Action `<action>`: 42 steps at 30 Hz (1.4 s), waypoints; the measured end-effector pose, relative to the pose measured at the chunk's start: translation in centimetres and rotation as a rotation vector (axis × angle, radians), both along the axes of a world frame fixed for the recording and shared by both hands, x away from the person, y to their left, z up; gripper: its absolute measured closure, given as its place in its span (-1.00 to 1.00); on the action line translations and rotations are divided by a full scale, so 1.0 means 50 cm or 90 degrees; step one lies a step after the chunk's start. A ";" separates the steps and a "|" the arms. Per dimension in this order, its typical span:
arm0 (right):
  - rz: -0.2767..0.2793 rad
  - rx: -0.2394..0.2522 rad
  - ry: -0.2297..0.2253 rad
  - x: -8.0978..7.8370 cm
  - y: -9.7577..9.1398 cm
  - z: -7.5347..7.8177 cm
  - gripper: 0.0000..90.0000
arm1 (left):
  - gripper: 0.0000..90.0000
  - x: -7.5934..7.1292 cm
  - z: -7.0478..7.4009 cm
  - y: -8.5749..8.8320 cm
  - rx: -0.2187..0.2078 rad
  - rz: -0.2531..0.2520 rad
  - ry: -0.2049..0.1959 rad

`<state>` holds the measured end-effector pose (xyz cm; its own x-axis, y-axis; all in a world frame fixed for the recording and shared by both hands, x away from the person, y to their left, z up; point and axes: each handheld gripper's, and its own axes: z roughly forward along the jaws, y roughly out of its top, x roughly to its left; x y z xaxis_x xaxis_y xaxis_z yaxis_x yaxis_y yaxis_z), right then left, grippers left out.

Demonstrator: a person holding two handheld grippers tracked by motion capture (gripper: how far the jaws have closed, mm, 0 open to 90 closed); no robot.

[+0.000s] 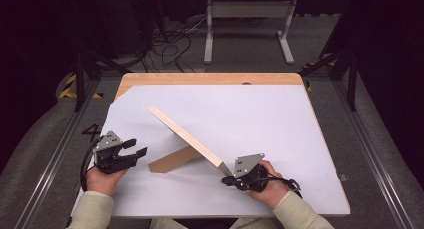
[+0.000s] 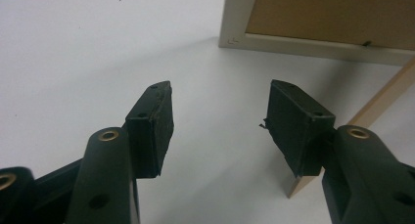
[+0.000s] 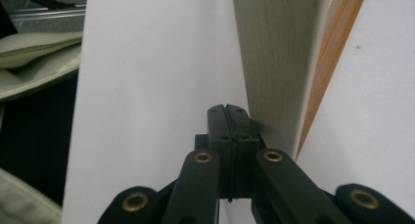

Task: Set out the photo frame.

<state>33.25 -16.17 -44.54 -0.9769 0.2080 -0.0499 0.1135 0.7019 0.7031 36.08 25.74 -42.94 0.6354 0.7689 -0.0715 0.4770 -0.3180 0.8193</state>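
A wooden picture frame (image 1: 186, 135) stands propped on its fold-out leg (image 1: 169, 161) near the middle of the desk (image 1: 280, 124), a little toward the near edge, running slantwise from the left rear toward the right front. It looks light and stiff, a thin flat panel that would tip easily if pushed broadside; the pale rim seems the safe place to pinch, since the face may hold glass and the slim leg looks weak at its hinge. The right gripper (image 1: 228, 179), held low in a hand near the front edge, has its jaws pressed fully together with nothing between them, its tips touching or just beside the frame's near corner, as if to nudge it. The left gripper (image 1: 136, 148) hovers toward the left front, jaws standing well apart and empty, pointing at the frame's back (image 2: 337, 11) and leg.
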 end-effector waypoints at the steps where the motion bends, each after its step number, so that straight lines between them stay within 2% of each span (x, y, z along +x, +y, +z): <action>1: -0.001 0.000 -0.003 0.003 0.002 -0.001 1.00 | -0.04 0.000 0.000 0.000 0.000 0.001 -0.001; 7: -0.020 0.000 -0.008 0.015 0.004 -0.006 1.00 | -0.04 0.000 0.000 0.001 0.002 0.002 -0.003; 12: -0.020 -0.004 -0.008 0.014 -0.019 0.001 1.00 | -0.03 0.004 0.000 0.004 -0.002 0.011 0.008; 14: -0.043 -0.013 -0.016 0.020 -0.039 0.000 1.00 | -0.02 0.005 -0.002 0.005 -0.003 0.013 0.010; 16: -0.089 -0.015 -0.026 0.033 -0.054 -0.002 1.00 | -0.02 0.005 -0.002 0.005 -0.002 0.015 0.009; 20: -0.117 -0.011 -0.037 0.042 -0.050 -0.002 1.00 | -0.03 0.003 -0.003 0.005 -0.001 0.014 0.007; 27: -0.108 -0.017 -0.033 0.045 -0.032 -0.009 1.00 | -0.03 0.002 -0.003 0.006 0.005 0.022 0.013; 30: -0.093 -0.022 -0.032 0.039 -0.028 -0.010 1.00 | -0.03 0.004 -0.004 0.007 0.003 0.025 0.019; 38: -0.052 -0.035 -0.029 0.011 -0.007 -0.011 1.00 | -0.04 0.007 -0.002 0.006 -0.002 0.021 0.013; 42: -0.045 -0.036 -0.029 0.006 -0.002 -0.011 1.00 | -0.04 0.007 0.000 0.004 -0.003 0.022 0.009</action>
